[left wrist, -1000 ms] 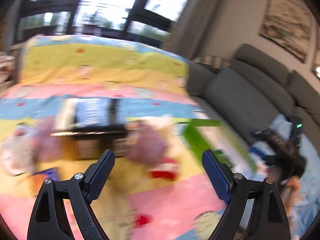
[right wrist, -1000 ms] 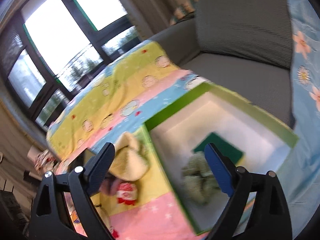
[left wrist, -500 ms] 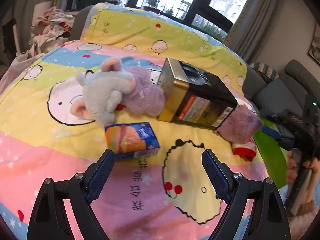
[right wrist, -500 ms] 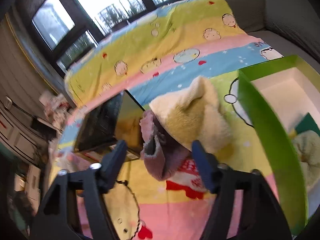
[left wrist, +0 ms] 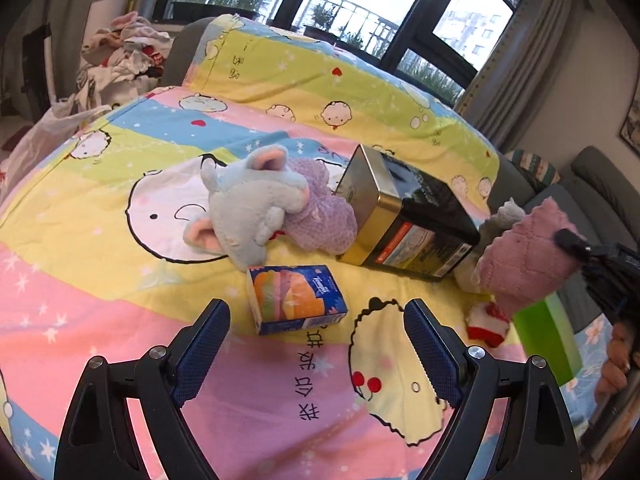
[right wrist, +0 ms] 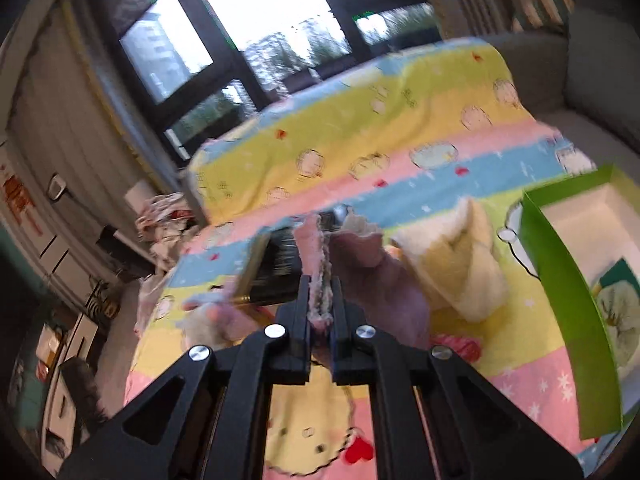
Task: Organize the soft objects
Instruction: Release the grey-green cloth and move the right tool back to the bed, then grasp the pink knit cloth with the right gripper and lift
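Pink knitted cloth [right wrist: 320, 280] sits pinched between the right tongs [right wrist: 320, 312], whose jaws have just closed on its edge; the cloth hangs lifted over the striped cartoon bedspread [left wrist: 100, 288]. Just right of these tongs lies a cream plush [right wrist: 452, 264], then a green box [right wrist: 560, 264]. Left tongs [left wrist: 316, 344] stand wide, empty, above a tissue pack [left wrist: 296, 300]. Beyond it lie a grey plush elephant [left wrist: 248, 208] and a tin [left wrist: 404, 220].

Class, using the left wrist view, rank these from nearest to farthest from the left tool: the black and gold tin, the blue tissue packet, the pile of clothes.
1. Blue tissue packet, just ahead between the fingers.
2. Black and gold tin, mid-bed, right.
3. Pile of clothes, far left, beyond the bed.
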Demonstrator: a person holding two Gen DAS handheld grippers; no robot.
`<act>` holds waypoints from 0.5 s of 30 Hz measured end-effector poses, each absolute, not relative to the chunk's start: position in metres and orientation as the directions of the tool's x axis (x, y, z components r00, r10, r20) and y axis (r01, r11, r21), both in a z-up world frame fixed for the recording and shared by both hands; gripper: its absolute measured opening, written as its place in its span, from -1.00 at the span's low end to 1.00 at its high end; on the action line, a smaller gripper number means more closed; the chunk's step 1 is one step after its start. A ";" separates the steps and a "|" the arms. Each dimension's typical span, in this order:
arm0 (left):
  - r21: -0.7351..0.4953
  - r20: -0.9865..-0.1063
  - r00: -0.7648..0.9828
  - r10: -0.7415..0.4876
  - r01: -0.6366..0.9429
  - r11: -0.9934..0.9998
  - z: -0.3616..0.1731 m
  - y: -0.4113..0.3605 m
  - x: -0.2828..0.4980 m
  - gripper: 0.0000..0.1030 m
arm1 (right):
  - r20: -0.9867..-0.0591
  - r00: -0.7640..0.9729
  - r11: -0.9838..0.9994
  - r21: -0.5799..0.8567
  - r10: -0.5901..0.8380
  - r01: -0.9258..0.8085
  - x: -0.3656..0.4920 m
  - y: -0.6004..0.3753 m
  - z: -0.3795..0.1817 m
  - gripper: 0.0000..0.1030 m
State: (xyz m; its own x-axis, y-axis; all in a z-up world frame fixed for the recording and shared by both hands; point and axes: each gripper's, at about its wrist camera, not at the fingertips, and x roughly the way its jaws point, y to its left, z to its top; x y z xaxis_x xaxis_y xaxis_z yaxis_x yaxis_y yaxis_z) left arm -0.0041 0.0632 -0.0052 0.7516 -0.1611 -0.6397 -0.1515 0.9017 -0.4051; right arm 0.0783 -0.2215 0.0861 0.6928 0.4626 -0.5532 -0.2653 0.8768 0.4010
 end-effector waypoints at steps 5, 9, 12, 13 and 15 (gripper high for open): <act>-0.441 -0.625 0.755 -0.198 -0.132 0.888 0.000 0.070 -0.009 0.73 | -0.556 0.645 0.850 0.391 0.525 -0.354 0.055 -0.188 0.096 -0.88; -0.492 -0.595 0.760 -0.261 -0.088 0.866 0.005 0.081 -0.013 0.73 | -0.637 0.579 0.860 0.351 0.509 -0.370 0.050 -0.158 0.065 -0.87; -0.487 -0.592 0.764 -0.256 -0.087 0.869 0.006 0.085 -0.016 0.73 | -0.707 0.436 0.827 0.420 0.556 -0.374 0.055 -0.141 0.021 -0.87; -0.487 -0.596 0.760 -0.257 -0.088 0.869 0.005 0.084 -0.015 0.73 | -0.717 0.402 0.818 0.445 0.569 -0.363 0.057 -0.139 0.009 -0.87; -0.493 -0.608 0.742 -0.282 -0.075 0.867 0.001 0.079 -0.012 0.73 | -0.744 0.381 0.833 0.452 0.549 -0.318 0.064 -0.138 -0.009 -0.84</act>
